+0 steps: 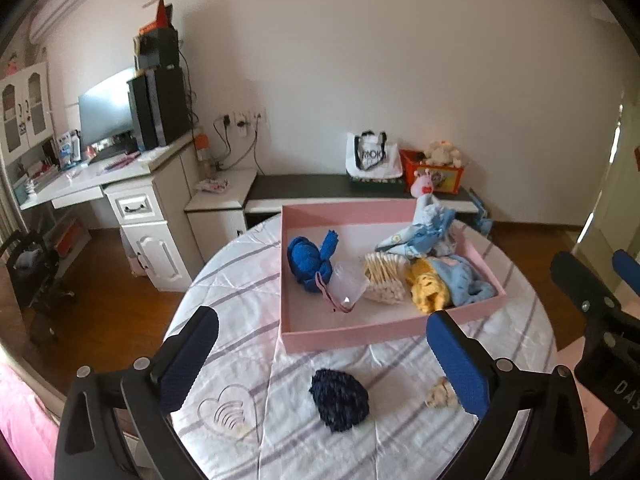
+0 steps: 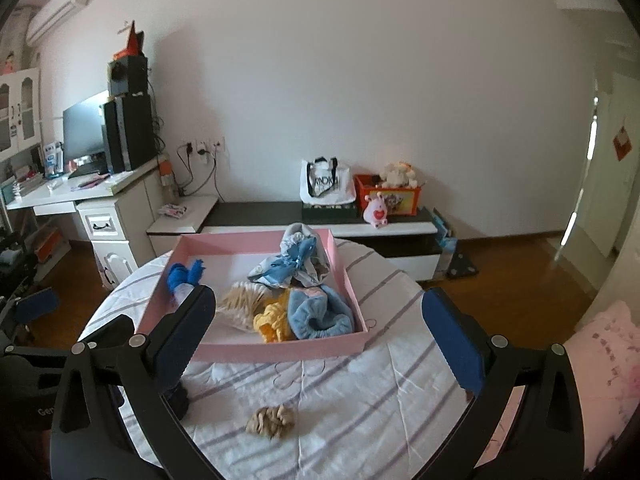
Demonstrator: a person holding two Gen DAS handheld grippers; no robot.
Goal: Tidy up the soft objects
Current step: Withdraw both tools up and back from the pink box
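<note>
Left gripper (image 1: 320,356): fingers spread wide, holding nothing, above the striped cloth (image 1: 248,296).
Right gripper (image 2: 320,336): also spread wide and empty.
Just ahead of left gripper: dark navy knitted ball (image 1: 339,400) on the cloth, between its fingers.
Just ahead of right gripper: beige scrunchie (image 2: 271,421), loose on the cloth.
Farther out: pink tray (image 1: 360,330).
Tray contents: blue knit bundle (image 1: 310,260) at left; clear plastic cup (image 1: 347,280) and cotton swabs (image 1: 385,276) in the middle; yellow knit piece (image 1: 426,286), light blue fleece item (image 1: 466,282) and pale blue cloth toy (image 1: 428,232) at right.
</note>
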